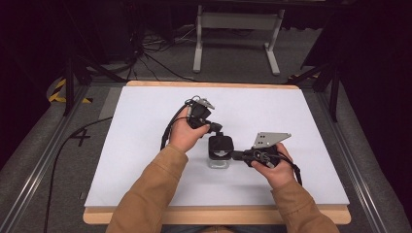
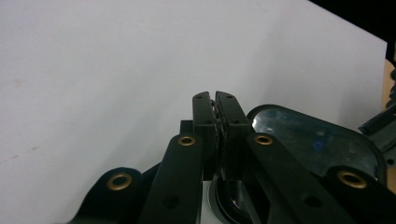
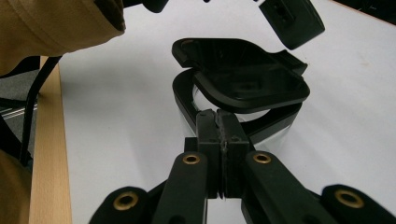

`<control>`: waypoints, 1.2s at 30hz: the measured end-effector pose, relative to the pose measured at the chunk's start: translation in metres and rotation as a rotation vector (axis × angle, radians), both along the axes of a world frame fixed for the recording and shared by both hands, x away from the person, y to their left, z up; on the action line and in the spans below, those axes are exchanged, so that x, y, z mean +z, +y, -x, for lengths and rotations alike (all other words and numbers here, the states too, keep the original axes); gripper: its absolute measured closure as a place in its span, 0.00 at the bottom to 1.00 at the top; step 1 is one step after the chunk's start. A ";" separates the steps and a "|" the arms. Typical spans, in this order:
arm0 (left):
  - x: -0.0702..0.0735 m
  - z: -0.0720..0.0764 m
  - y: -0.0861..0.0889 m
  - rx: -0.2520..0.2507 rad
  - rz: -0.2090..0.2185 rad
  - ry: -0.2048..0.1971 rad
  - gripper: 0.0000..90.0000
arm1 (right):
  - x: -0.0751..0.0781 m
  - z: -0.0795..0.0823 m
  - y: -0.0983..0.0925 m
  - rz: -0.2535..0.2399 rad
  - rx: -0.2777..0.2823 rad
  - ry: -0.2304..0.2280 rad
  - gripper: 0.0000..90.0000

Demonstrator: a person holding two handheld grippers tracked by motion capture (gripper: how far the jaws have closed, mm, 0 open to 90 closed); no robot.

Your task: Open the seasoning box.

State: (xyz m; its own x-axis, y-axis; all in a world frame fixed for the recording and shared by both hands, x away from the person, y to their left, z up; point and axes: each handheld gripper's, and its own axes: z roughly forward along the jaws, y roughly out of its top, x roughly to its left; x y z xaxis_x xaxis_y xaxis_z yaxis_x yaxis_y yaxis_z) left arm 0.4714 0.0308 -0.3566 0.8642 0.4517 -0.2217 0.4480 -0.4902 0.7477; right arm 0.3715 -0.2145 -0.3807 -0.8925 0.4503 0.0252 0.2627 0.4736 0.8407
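A small clear container point(image 1: 218, 161) with a black rim point(image 3: 187, 105) stands mid-table. Its black lid point(image 1: 221, 144) point(image 3: 243, 74) point(image 2: 317, 140) is lifted and tilted above the rim, not seated. My left gripper point(image 1: 214, 129) point(image 2: 215, 100) comes down at the lid's far edge with its jaws pressed together, just beside the lid. My right gripper point(image 1: 236, 155) point(image 3: 217, 115) lies level from the right, jaws together, tips at the rim right under the raised lid edge. Whether either one pinches a thin edge is hidden.
The white table top point(image 1: 145, 145) has bare room on all sides of the container, and a wooden edge point(image 1: 218, 214) runs along the front. Tan sleeves point(image 1: 150, 194) come in from the bottom. A black cable point(image 1: 167, 128) trails from the left gripper.
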 end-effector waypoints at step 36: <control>0.022 0.061 0.016 -0.083 0.091 -0.073 0.96 | 0.000 -0.011 0.009 -0.057 -0.060 -0.014 1.00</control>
